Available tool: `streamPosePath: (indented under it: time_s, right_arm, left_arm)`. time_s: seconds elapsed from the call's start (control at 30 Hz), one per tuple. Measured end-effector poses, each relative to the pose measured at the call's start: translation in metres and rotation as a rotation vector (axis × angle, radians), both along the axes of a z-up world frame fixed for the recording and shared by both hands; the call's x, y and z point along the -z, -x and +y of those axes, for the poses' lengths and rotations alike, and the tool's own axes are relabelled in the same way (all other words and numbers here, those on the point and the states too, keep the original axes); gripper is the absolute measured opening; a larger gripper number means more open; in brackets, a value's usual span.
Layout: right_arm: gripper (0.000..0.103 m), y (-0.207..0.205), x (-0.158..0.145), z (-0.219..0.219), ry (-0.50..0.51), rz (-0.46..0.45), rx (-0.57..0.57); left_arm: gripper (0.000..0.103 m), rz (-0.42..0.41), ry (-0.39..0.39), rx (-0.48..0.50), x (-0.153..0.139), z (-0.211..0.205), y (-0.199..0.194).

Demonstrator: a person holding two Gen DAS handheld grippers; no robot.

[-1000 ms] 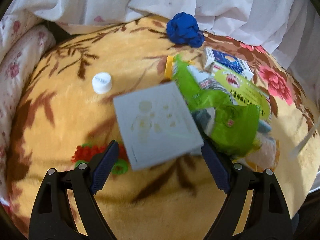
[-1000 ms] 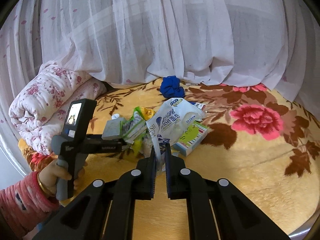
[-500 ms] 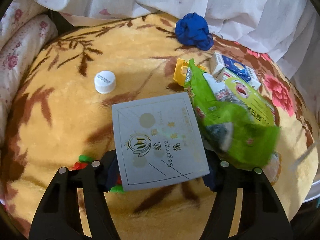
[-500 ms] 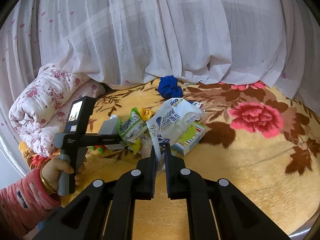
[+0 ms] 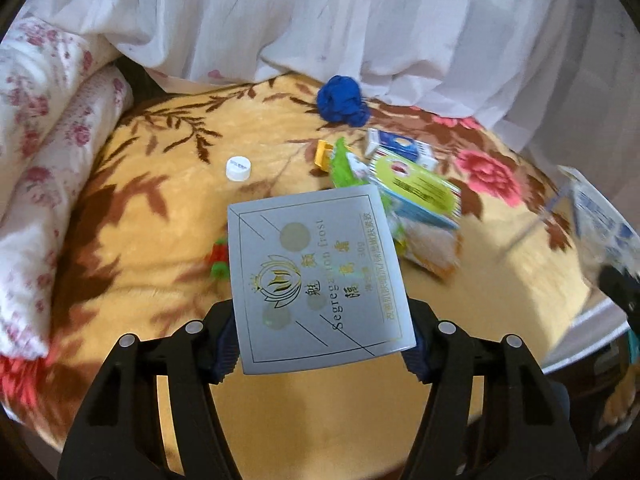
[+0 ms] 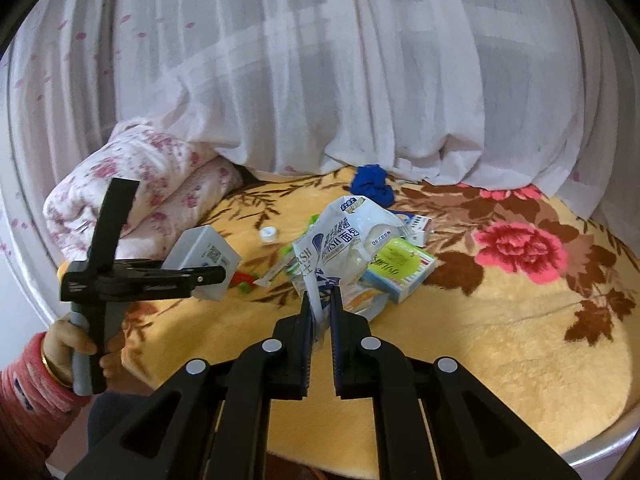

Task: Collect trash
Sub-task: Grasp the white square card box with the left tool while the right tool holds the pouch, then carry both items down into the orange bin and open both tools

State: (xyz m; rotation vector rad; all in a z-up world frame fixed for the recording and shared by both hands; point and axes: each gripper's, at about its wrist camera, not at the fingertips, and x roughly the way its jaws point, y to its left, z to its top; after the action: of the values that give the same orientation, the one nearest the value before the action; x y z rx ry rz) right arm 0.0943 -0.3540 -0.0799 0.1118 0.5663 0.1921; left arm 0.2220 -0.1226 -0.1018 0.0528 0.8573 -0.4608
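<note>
Gripping grey box (image 5: 316,280), white bread bag (image 6: 344,244)

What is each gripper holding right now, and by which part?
The left gripper clamps the grey box across its two side faces at its near end. The right gripper is shut on the white bread bag, pinching its lower edge.

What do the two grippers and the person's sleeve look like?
Both the left gripper and the right gripper have black plastic arms with round silver pivot pins and ribbed dark blue pads. The left gripper's handle is grey and black. The sleeve is pink knit, with a gold bangle at the wrist.
</note>
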Motion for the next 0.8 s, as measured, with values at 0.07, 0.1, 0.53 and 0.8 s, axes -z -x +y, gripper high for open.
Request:
streamPosePath:
  time_s: [0.07, 0.1, 0.53, 0.8]
  right_arm:
    - [0.008, 0.012, -0.001, 0.007, 0.013, -0.002, -0.019]
    - [0.008, 0.021, -0.001, 0.014, 0.025, -0.003, -0.034]
    - [0.008, 0.091, 0.027, 0.057, 0.103, 0.054, -0.152]
    - [0.008, 0.108, 0.070, 0.075, 0.123, 0.189, -0.216]
  left_arm:
    - [0.062, -0.008, -0.001, 0.023, -0.004, 0.007, 0.024]
    - [0.062, -0.011, -0.003, 0.033, -0.005, 0.010, 0.034]
    - [0.062, 0.056, -0.057, 0.151, 0.033, 0.031, 0.145]
    - [0.062, 0.223, -0.114, 0.169, 0.101, 0.033, 0.165]
